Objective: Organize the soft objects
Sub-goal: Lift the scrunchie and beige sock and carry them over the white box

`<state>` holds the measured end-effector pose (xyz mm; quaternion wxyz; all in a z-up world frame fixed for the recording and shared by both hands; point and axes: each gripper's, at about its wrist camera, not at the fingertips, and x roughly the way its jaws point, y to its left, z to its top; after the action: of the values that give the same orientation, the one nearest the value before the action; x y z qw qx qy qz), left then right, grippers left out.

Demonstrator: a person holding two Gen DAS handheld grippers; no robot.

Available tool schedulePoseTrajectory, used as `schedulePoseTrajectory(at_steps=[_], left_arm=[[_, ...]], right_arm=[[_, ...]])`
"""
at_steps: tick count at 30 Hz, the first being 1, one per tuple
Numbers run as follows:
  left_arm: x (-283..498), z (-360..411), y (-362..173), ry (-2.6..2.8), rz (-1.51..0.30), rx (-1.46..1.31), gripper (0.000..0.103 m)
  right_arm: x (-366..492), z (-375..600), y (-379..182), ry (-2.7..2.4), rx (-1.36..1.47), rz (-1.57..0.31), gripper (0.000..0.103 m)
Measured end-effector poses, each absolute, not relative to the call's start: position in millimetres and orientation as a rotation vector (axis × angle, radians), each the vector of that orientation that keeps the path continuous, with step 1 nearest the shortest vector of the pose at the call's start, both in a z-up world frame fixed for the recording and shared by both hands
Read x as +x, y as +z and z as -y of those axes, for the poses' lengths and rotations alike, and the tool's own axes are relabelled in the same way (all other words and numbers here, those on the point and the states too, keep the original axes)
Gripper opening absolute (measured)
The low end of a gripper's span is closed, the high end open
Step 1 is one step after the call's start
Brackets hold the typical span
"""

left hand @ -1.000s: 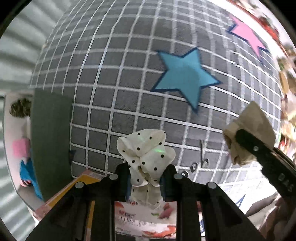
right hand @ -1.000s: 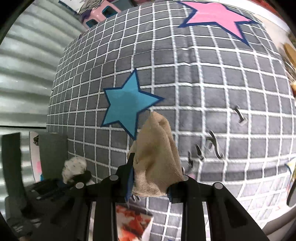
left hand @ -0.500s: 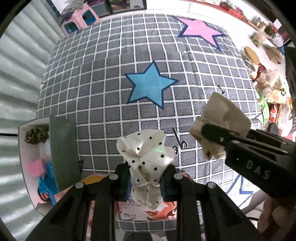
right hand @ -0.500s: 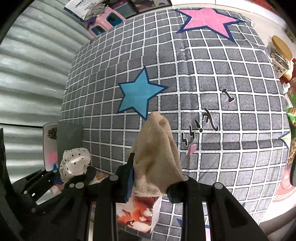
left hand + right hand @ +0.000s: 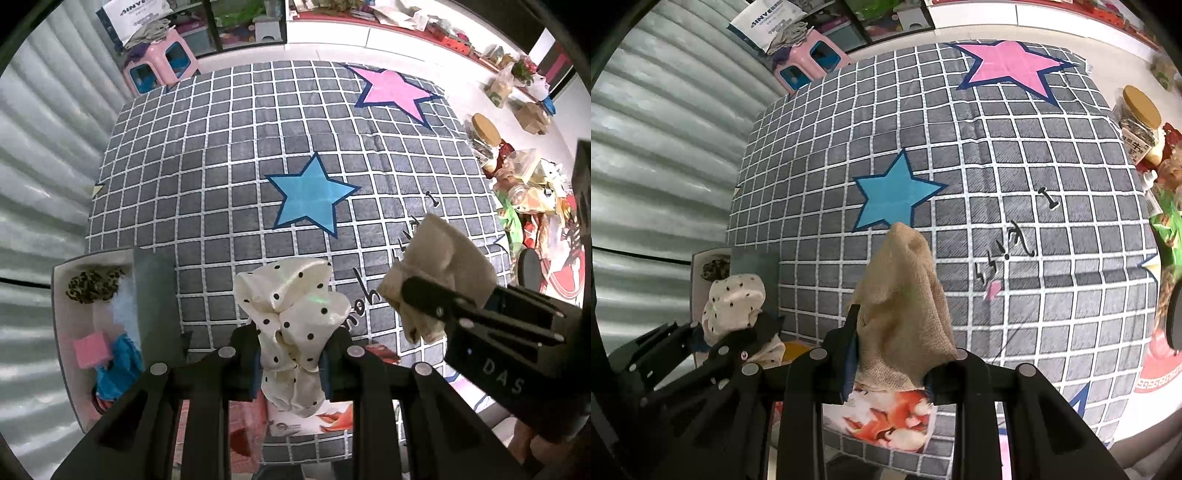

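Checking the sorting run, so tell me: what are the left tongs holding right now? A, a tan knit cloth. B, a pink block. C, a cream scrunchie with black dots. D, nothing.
C: the left tongs are clamped on the cream polka-dot scrunchie.

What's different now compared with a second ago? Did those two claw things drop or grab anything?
Both grippers have lifted away from the grid-patterned blanket, so far more of the room shows. Nothing was grabbed or dropped: the left gripper still pinches the polka-dot scrunchie, and the right gripper still pinches the beige cloth. The box of soft items stays put.
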<state>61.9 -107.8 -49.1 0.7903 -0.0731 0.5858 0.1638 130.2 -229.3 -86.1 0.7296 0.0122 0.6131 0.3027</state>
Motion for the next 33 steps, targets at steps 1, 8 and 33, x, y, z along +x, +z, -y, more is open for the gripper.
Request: schedulePoseTrajectory(at_steps=[1,8,33], left_arm=[[58,105,-47,0.349,-1.256,-0.156,0.026],[23,76,-27,0.359,-1.203,-0.165,0.026],[-141,-47,-25,0.561,-1.129,-0.324,0.026]], right_arm=[[126,229,-84,0.662,0.03,-1.348,0.03],[85,221,-70,0.663,0.031,-1.33,0.03],[-38,112,-34,0.849,-0.175,-1.279,0.03]])
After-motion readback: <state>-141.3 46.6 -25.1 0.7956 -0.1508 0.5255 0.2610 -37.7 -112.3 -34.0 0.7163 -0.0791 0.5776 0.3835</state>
